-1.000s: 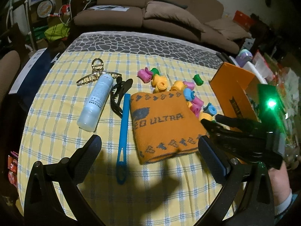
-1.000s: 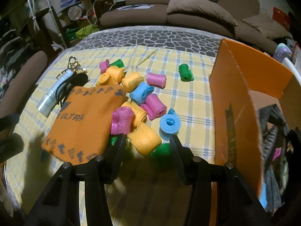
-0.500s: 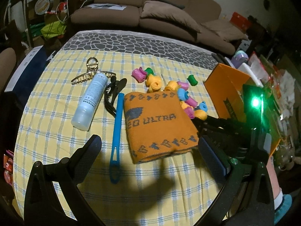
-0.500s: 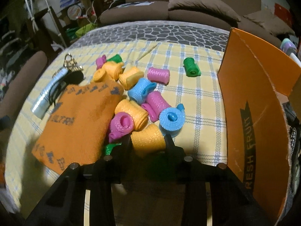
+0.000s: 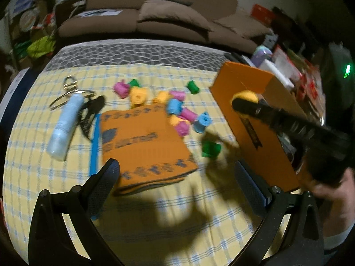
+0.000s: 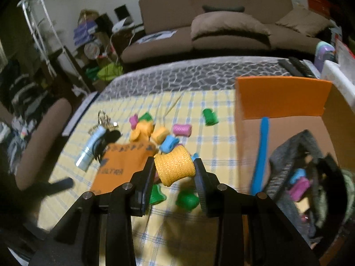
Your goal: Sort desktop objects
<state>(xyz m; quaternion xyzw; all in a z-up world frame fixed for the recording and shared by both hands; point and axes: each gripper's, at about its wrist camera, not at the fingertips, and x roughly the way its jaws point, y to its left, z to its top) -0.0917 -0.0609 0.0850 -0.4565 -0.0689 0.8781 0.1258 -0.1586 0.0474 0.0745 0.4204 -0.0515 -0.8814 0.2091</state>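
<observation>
My right gripper (image 6: 174, 170) is shut on a yellow mesh hair roller (image 6: 175, 168), held in the air above the table. In the left wrist view that roller (image 5: 245, 94) shows at the gripper's tip, over the near wall of the orange cardboard box (image 5: 248, 119). A pile of pink, blue, yellow and green rollers (image 6: 159, 133) lies on the yellow checked cloth (image 5: 155, 204), with two green ones (image 6: 187, 199) just below the held roller. My left gripper (image 5: 177, 177) hangs open over the near edge of the folded orange towel (image 5: 142, 141), holding nothing.
Left of the towel lie a blue comb (image 5: 94, 141), a black clip (image 5: 91, 115), a pale tube (image 5: 65, 124) and a gold claw clip (image 5: 71, 90). The box (image 6: 284, 97) holds a blue comb (image 6: 261, 150), a grey pouch (image 6: 299, 155) and rollers. A sofa (image 6: 221, 28) stands behind.
The right gripper closed on the yellow roller and lifted it off the pile toward the box. A green roller beneath now lies bare. The left gripper shifted sideways over the towel.
</observation>
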